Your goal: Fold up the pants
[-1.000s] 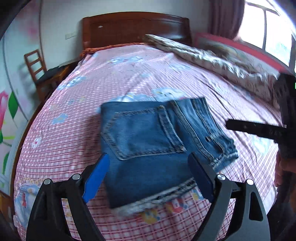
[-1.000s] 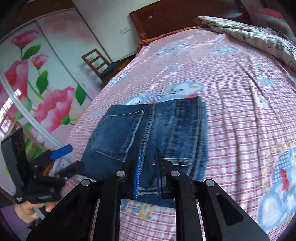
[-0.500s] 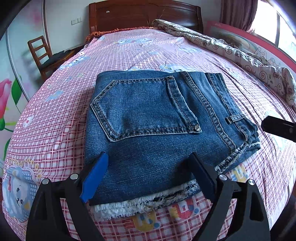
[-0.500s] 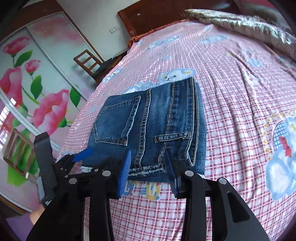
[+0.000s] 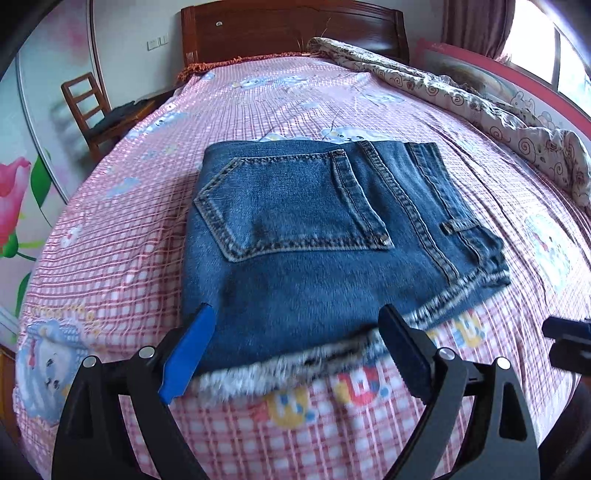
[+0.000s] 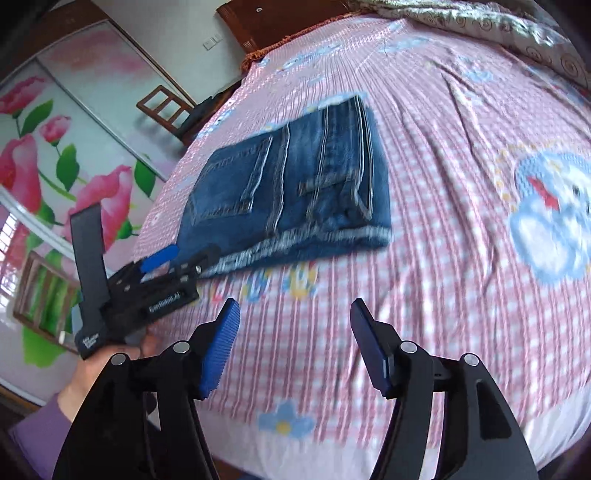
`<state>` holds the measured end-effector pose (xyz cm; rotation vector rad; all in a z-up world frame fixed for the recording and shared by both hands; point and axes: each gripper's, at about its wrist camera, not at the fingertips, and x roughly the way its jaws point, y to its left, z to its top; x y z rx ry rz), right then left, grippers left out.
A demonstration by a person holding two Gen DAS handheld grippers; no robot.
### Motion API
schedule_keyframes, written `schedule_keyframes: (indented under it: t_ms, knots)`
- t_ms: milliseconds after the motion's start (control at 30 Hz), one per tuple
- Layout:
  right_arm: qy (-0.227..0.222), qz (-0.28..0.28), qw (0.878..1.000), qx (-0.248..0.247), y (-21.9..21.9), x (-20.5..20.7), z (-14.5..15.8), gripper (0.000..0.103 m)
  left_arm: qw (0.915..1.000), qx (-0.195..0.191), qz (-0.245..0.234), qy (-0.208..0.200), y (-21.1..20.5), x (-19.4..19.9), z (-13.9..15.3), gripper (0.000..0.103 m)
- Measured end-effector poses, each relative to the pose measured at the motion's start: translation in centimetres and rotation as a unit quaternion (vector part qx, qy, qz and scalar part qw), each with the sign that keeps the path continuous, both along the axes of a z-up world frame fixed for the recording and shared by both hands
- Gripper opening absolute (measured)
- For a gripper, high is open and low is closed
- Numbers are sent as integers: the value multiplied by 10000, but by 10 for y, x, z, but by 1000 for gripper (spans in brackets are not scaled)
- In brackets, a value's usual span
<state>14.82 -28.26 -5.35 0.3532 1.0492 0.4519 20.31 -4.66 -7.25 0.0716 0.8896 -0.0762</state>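
The blue denim pants (image 5: pixel 325 236) lie folded into a compact rectangle on the pink checked bed sheet (image 5: pixel 110 266), back pocket up, frayed hem toward me. They also show in the right wrist view (image 6: pixel 295 192). My left gripper (image 5: pixel 295 347) is open and empty, its fingers either side of the frayed hem, just above it. It also shows in the right wrist view (image 6: pixel 173 262) at the pants' near left corner. My right gripper (image 6: pixel 295 343) is open and empty, held back over the sheet, clear of the pants.
A wooden headboard (image 5: pixel 295 33) stands at the far end. A rumpled patterned quilt (image 5: pixel 461 99) runs along the bed's right side. A wooden chair (image 5: pixel 99 114) stands left of the bed. A flowered wardrobe door (image 6: pixel 55 155) is at the left.
My right gripper has opened, let go of the pants' hem and drawn back toward the bed's near edge. My left gripper stayed open and moved in close over the hem.
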Motion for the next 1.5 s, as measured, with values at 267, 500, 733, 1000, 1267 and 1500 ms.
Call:
schedule_keyframes:
  t_ms: [267,500,733,1000,1267,1500]
  knots:
    - [-50,20,9993,-362,10,-59,-12,84,9992,175,268,-238,16,-85,8,101]
    - [-1040,-92,9870,-1219,19,-71,-1,92,9903,160,479,-1295,9,-146,28,101]
    - [-2303,-323,9590,-1620,23,-92,18,92,9700,137,205,-2419,1,-167,53,101]
    - [-2945,-570,9434,-1416,20,-95,54,92,9610,9,68,-2765,2,-159,75,101]
    - [-3223,-479,9367,-1279,31,-89,78,92,9559,-218,104,-2928,8,-151,88,101]
    - [-2962,-600,9433,-1372,24,-83,59,92,9534,-504,118,-2974,15,-161,82,101]
